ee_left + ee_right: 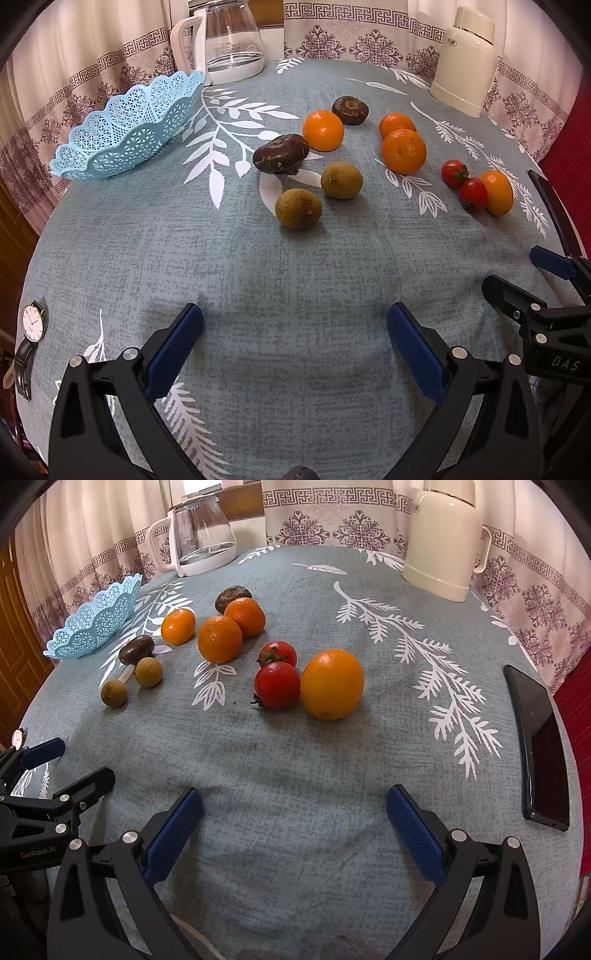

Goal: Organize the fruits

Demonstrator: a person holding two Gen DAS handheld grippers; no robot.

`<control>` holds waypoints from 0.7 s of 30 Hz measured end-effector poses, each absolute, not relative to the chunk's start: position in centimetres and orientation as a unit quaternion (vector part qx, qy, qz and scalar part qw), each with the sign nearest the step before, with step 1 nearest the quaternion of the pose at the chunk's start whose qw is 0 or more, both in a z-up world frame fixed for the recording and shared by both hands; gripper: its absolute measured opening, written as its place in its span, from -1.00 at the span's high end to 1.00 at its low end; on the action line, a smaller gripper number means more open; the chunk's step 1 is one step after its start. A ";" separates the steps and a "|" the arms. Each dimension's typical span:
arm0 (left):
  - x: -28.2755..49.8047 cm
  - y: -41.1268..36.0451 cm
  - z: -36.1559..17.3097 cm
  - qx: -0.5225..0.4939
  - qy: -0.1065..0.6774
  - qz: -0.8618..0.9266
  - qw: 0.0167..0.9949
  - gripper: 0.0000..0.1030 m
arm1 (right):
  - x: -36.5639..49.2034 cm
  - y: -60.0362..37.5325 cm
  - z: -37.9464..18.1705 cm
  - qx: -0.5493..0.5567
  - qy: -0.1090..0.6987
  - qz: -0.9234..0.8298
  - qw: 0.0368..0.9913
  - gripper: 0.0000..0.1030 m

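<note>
11 fruits lie loose mid-tabletop, none in the blue basket (122, 129) near the far left edge. Left gripper (295, 354) and right gripper (293, 836) hover spread wide, holding nothing. Nudged, the round orange (331, 684) and touching tomatoes (277, 685) could roll away.

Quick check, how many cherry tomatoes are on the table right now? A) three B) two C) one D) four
B: two red cherry tomatoes sit side by side, one behind the other, right next to the orange fruit on the tablecloth; the left wrist view shows the same pair. Nothing is in the blue basket as far as its visible part shows.
</note>
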State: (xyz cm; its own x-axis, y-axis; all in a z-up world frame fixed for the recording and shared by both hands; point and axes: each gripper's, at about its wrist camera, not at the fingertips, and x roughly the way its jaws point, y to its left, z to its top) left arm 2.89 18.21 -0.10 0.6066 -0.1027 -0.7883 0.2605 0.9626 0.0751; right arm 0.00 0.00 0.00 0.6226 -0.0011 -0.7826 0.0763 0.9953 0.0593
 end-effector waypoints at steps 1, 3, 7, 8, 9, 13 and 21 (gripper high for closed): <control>2.9 18.2 -0.1 0.090 0.432 -0.102 0.892 -0.96 | 0.0 0.0 0.0 0.043 0.434 -0.022 0.900 -0.91; 2.9 18.2 -0.1 0.090 0.432 -0.102 0.892 -0.96 | 0.0 0.0 0.0 0.043 0.434 -0.022 0.900 -0.91; 2.9 18.2 -0.1 0.090 0.432 -0.102 0.891 -0.96 | 0.0 0.0 0.0 0.044 0.434 -0.022 0.899 -0.91; 2.9 18.2 -0.1 0.091 0.433 -0.102 0.891 -0.96 | 0.0 0.0 0.0 0.044 0.434 -0.022 0.899 -0.91; 2.9 18.3 -0.1 0.090 0.432 -0.103 0.892 -0.96 | 0.0 0.0 0.0 0.043 0.434 -0.023 0.900 -0.91; 2.9 18.2 -0.1 0.090 0.432 -0.103 0.892 -0.96 | -0.1 0.3 -0.1 0.042 0.434 -0.026 0.900 -0.91; 3.0 18.2 -0.1 0.089 0.432 -0.103 0.892 -0.96 | 0.0 0.1 -0.2 0.042 0.434 -0.027 0.900 -0.91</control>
State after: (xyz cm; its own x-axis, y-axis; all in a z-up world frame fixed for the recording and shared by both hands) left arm 2.97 18.20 -0.07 0.6062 -0.1063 -0.7882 0.2605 0.9629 0.0705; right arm -0.02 0.10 -0.21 0.6218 -0.0121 -0.7831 0.0854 0.9950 0.0525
